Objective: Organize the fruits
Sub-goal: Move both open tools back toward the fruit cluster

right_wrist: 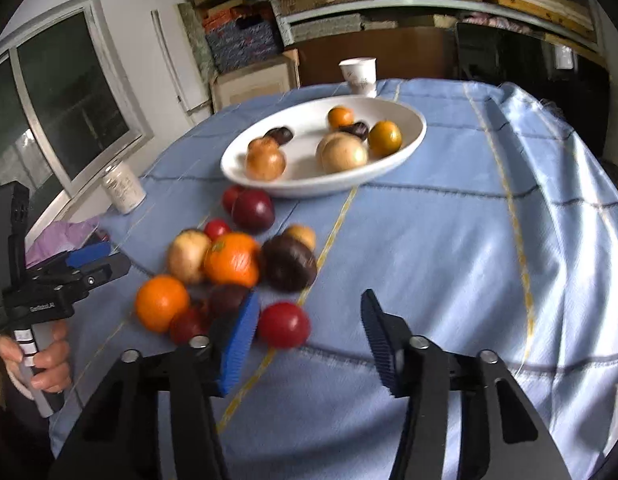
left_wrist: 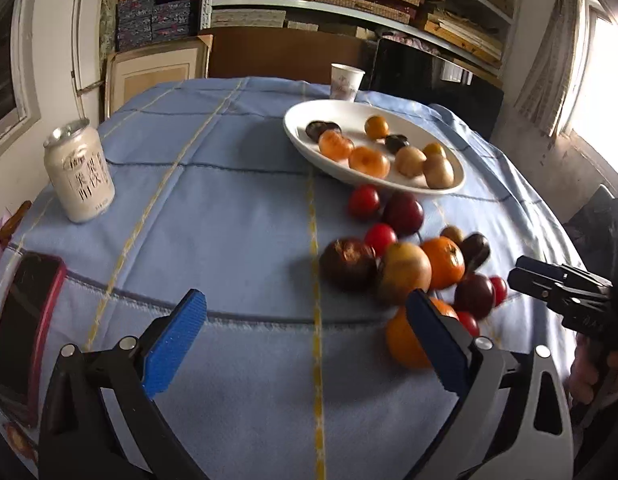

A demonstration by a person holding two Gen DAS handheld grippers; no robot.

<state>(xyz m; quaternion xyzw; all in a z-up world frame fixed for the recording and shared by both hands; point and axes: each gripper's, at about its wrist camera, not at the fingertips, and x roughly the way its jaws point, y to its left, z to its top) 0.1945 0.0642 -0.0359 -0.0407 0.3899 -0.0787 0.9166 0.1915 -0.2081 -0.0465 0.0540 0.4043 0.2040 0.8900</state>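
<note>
While your left gripper (left_wrist: 305, 320) gapes wide over bare cloth at lower centre, your right gripper (right_wrist: 309, 328) stands apart and empty, loose fruits (right_wrist: 229, 264) heaped centre-left, white plate (right_wrist: 413, 136) above them, part filled.

Black claw (left_wrist: 305, 332), blue ribbed pads (left_wrist: 175, 344), silver screws

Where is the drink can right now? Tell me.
In the left wrist view the drink can stands upright at the table's left edge, above the red-cased phone, far left of the white dish.
</note>
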